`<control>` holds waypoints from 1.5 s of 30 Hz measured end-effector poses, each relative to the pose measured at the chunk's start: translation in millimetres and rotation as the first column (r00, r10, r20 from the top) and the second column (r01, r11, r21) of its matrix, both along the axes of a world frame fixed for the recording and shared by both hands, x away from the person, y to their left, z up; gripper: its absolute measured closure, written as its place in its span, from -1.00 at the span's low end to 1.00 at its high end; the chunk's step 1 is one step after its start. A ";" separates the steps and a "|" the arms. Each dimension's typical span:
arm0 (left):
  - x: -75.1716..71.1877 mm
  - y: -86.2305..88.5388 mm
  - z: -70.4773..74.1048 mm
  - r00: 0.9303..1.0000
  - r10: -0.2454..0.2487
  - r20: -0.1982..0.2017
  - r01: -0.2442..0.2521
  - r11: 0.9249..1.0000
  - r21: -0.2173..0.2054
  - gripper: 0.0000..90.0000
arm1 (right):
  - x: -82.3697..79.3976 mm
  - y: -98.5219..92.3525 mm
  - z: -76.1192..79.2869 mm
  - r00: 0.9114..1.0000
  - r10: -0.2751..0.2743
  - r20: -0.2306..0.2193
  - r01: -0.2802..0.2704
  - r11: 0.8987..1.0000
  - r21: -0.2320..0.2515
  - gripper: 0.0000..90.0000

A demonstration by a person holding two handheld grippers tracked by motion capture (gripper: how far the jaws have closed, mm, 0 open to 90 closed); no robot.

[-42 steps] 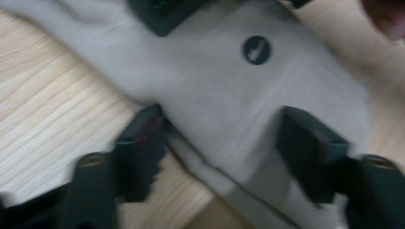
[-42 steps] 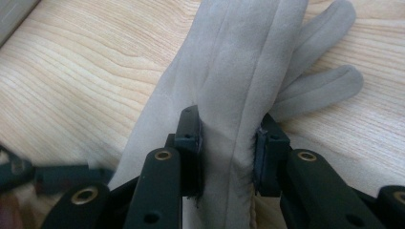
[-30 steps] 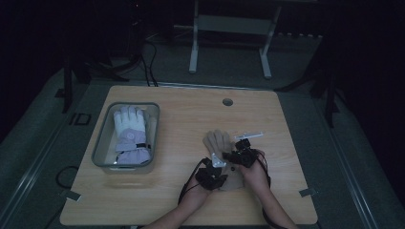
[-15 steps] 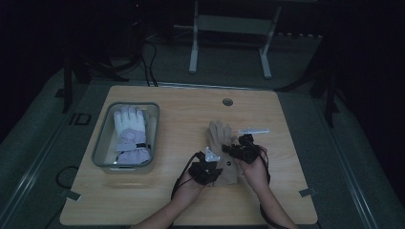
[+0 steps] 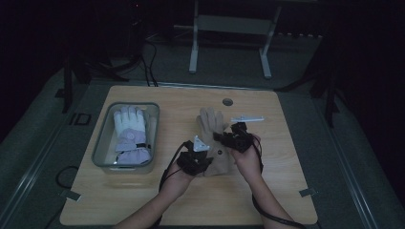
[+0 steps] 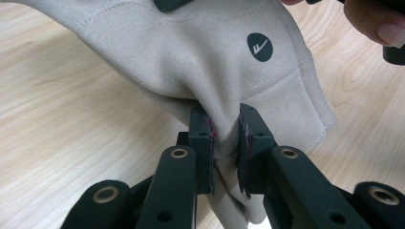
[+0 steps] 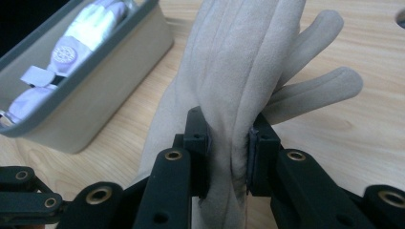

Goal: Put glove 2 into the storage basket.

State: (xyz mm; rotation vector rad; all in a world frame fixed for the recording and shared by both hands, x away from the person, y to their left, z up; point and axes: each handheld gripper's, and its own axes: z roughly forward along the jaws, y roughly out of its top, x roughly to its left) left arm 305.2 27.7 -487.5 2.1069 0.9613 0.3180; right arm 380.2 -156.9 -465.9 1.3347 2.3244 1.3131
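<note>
Left tongs (image 6: 224, 143) pinching a fold of the beige glove (image 6: 205, 52) near its cuff, and right tongs (image 7: 228, 143) clamped on the same glove by the palm, its fingers pointing away. Glove's over the middle of the wooden surface (image 5: 286, 191); a grey bin (image 5: 102, 148) with a white glove (image 5: 129, 131) sits left.

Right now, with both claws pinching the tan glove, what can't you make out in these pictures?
- Tan glove: left gripper view, fingers cut off by the top edge.
- Its cuff: right gripper view, hidden behind the right claw.
- White glove in the bin: right gripper view, cut by the edge and the bin wall.
- Metal piece: high view, too small and dim.
</note>
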 end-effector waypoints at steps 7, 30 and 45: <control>-1.0 22.5 13.3 1.000 0.023 0.018 -0.024 0.999 0.026 0.77 | 4.0 24.0 10.8 1.000 0.028 0.013 -0.028 1.000 0.010 0.66; -9.8 148.9 60.3 0.983 0.177 0.057 -0.181 0.981 0.072 0.77 | 23.9 158.0 53.8 0.980 0.192 0.049 -0.195 0.979 0.060 0.66; -10.4 222.4 39.1 0.960 0.279 -0.012 -0.277 0.956 0.095 0.76 | 42.1 247.3 26.6 0.952 0.304 -0.022 -0.303 0.951 0.062 0.66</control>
